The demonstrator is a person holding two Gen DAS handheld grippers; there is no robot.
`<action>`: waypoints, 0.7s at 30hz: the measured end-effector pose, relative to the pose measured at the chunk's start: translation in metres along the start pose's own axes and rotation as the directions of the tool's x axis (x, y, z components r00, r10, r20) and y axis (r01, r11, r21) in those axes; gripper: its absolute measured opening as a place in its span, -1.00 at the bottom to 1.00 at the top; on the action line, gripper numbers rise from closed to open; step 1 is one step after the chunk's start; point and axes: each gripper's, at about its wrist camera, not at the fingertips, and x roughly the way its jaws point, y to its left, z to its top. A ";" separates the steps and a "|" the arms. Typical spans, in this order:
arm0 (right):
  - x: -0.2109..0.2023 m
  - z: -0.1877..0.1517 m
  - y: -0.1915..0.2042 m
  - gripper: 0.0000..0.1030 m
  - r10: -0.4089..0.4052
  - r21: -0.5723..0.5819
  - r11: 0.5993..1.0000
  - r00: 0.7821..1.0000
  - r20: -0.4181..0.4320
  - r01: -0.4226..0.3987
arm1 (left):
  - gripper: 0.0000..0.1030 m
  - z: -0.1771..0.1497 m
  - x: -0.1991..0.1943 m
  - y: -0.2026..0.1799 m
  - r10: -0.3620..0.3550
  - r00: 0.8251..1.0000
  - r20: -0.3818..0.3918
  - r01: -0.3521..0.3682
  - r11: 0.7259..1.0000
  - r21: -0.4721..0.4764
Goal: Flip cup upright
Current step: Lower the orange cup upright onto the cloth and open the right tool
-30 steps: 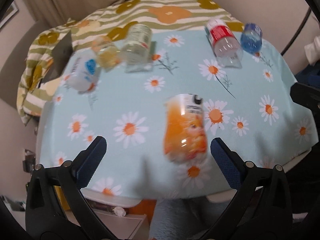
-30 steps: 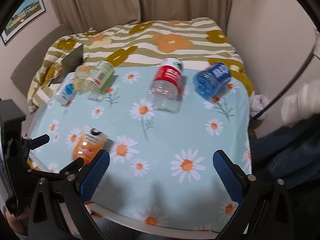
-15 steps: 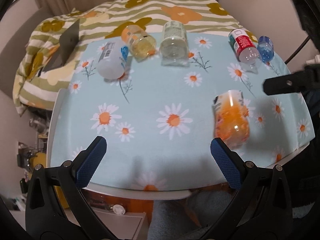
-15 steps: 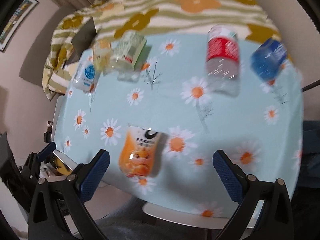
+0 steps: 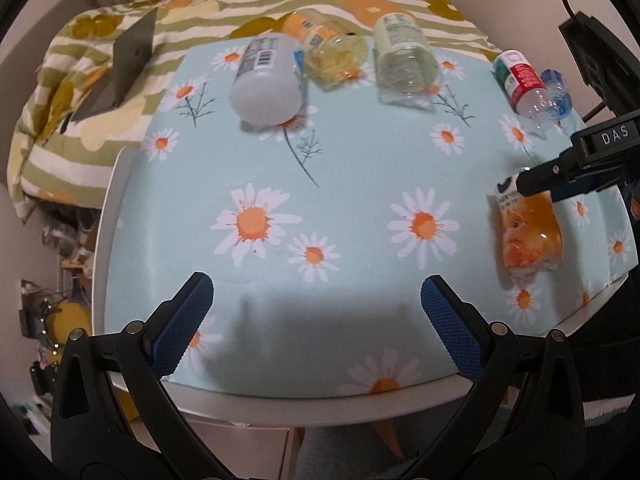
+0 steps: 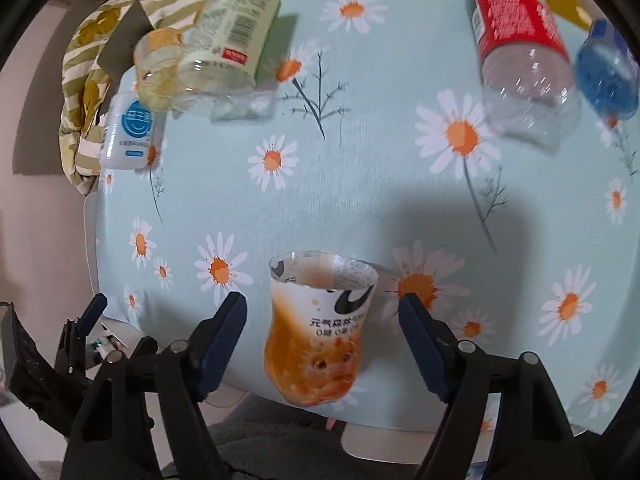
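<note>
An orange-and-white cup (image 6: 316, 332) made from a cut bottle lies on its side near the table's front edge, its open rim pointing away from me. My right gripper (image 6: 322, 314) is open with the cup between its fingers, not touching. In the left wrist view the cup (image 5: 528, 232) lies at the far right with a right finger (image 5: 560, 174) over it. My left gripper (image 5: 316, 312) is open and empty above the front of the table.
The table has a light blue daisy cloth (image 5: 320, 184). Several other cut bottles lie along its far side: white (image 5: 266, 80), yellow (image 5: 332, 54), green (image 5: 404, 60), red (image 6: 520, 36), blue (image 6: 608, 68). A striped blanket (image 5: 100, 80) lies behind.
My right gripper has come down and forward so the orange cup now sits between its fingers. My left gripper has shifted left, leaving the cup at its far right.
</note>
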 end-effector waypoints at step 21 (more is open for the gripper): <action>-0.018 -0.008 -0.003 -0.08 0.068 0.016 0.997 0.993 0.092 -0.070 | 1.00 0.009 -0.021 0.002 0.018 0.999 0.045 -0.020 0.999 0.032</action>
